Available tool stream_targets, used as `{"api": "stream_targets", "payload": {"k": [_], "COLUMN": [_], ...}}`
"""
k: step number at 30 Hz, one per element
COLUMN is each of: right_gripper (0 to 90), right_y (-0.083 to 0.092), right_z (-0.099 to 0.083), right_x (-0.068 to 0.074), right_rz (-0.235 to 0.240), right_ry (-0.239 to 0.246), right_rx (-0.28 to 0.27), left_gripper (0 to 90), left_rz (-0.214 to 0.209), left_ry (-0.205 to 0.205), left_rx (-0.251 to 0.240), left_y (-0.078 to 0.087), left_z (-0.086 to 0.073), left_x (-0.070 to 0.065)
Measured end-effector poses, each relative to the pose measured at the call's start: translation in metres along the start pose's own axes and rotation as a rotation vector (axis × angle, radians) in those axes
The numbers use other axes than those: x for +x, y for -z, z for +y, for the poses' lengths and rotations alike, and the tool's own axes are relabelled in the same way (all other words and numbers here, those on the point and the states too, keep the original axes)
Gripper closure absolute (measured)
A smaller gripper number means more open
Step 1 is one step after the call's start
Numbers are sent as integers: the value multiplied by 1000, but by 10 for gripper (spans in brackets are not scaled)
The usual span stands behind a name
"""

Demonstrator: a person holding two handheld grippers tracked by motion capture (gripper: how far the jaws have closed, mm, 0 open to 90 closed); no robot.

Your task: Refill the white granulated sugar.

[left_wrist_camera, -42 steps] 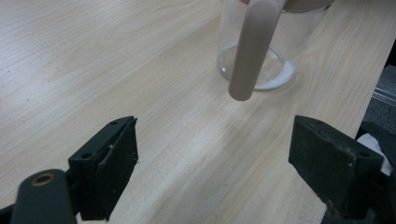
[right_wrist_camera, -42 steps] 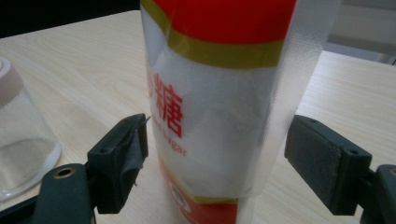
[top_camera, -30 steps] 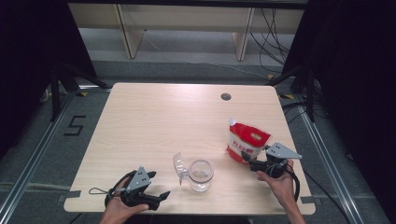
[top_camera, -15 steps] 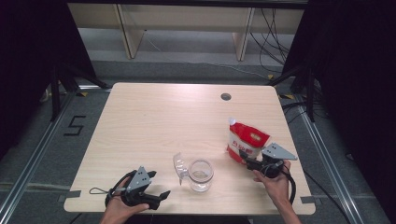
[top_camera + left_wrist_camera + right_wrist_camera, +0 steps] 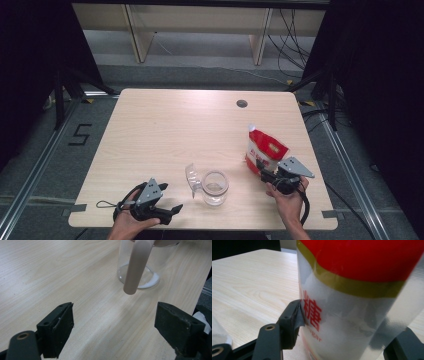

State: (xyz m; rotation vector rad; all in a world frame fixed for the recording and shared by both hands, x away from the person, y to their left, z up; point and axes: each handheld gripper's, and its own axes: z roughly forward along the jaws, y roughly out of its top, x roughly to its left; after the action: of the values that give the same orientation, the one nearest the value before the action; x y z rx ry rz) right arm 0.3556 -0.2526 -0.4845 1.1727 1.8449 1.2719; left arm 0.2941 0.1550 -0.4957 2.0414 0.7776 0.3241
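Observation:
A red-and-white sugar bag (image 5: 265,147) stands upright at the table's right side. My right gripper (image 5: 263,173) reaches its lower corner from the near side. In the right gripper view the bag (image 5: 352,302) sits between the jaws, which have just been closing, and both pads press its clear lower part. A clear glass jar (image 5: 215,187) stands near the front edge with a clear plastic scoop (image 5: 192,176) leaning at its left. My left gripper (image 5: 172,210) rests open at the front left, pointing at the jar (image 5: 165,262) and the scoop handle (image 5: 137,267).
The light wooden table (image 5: 175,130) has a round cable hole (image 5: 242,103) at the back right. Metal rails run along the floor on both sides, with a taped "5" (image 5: 80,134) at the left. Shelving and loose cables lie beyond the far edge.
My right hand has edged slightly toward the sugar bag and its jaws have narrowed around the bag's base. The left gripper, jar and scoop have stayed put.

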Motion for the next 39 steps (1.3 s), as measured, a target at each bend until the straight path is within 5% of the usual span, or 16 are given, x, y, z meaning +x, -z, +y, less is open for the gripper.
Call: {"api": "stream_targets", "payload": {"k": [7, 11, 13, 15, 18, 19, 20, 32, 33, 35, 36, 39], "right_gripper": [415, 358, 290, 251, 229, 205, 186, 187, 202, 216, 226, 260], "right_y": [1, 1, 1, -1, -1, -1, -4, -19, -19, -20, -20, -24], "right_z": [0, -2, -5, -9, -12, -11, -11, -17, -17, -18, -19, -18], "right_x": [4, -1, -7, -12, -14, -15, -19, -17, -18, -18, -15, -18], "right_rz": [-24, 9, 52, 103, 164, 162, 184, 181, 179, 163, 164, 159], "right_ry": [-18, 18, 6, -19, -68, -62, -4, 36, 67, 77, 39, 61], "right_rx": [1, -23, -20, -43, -78, -64, -106, -83, -72, -89, -91, -123], "left_gripper": [153, 153, 153, 153, 153, 153, 153, 153, 153, 154, 154, 153], "left_rz": [7, 4, 12, 3, 0, 8, 8, 2, -5, -2, -4, -2], "left_ry": [-9, 5, -27, 3, -19, -19, -10, -41, -36, -36, -36, -25], "left_rx": [-5, -12, 0, -11, 6, 7, 7, 31, 28, 27, 30, 20], "left_y": [-1, -1, 0, -1, -1, -1, -1, -1, -1, -1, -1, -2], "left_z": [0, -1, 0, 0, 0, 0, 0, 1, 1, 1, 1, 1], "left_x": [0, 0, 2, -1, 0, -1, -1, 0, -1, -1, 0, -2]}}
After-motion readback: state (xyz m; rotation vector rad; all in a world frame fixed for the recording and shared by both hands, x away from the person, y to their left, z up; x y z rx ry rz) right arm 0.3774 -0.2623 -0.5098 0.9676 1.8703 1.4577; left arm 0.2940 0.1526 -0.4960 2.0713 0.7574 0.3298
